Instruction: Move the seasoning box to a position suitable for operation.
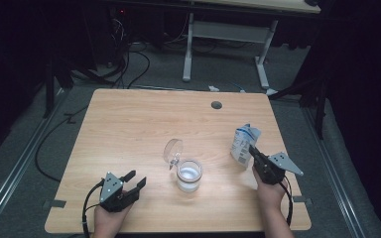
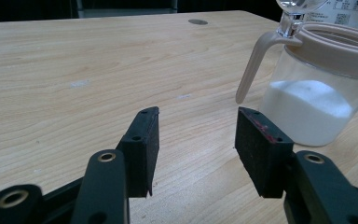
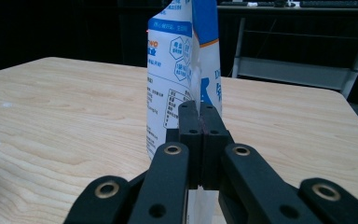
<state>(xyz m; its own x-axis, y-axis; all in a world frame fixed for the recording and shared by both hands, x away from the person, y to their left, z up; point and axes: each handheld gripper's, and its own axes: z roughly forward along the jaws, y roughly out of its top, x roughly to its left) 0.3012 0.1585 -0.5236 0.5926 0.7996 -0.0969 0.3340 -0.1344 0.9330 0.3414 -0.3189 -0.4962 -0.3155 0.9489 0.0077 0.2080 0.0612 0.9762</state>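
Dark room, pale wooden table [image 1: 129, 129]. Near its right edge, the right gripper [image 1: 252, 150] is clenched on the side of an upright white-and-blue pouch [image 1: 243, 144], its long axis vertical and its opened top pointing up. At centre stands a lidded-open glass jar [image 1: 188, 174] of white powder. The left gripper [image 1: 135, 179] rests released at the front left, holding nothing. Gripped by thin film, the pouch could likely slip or sag, spilling powder beside the jar.
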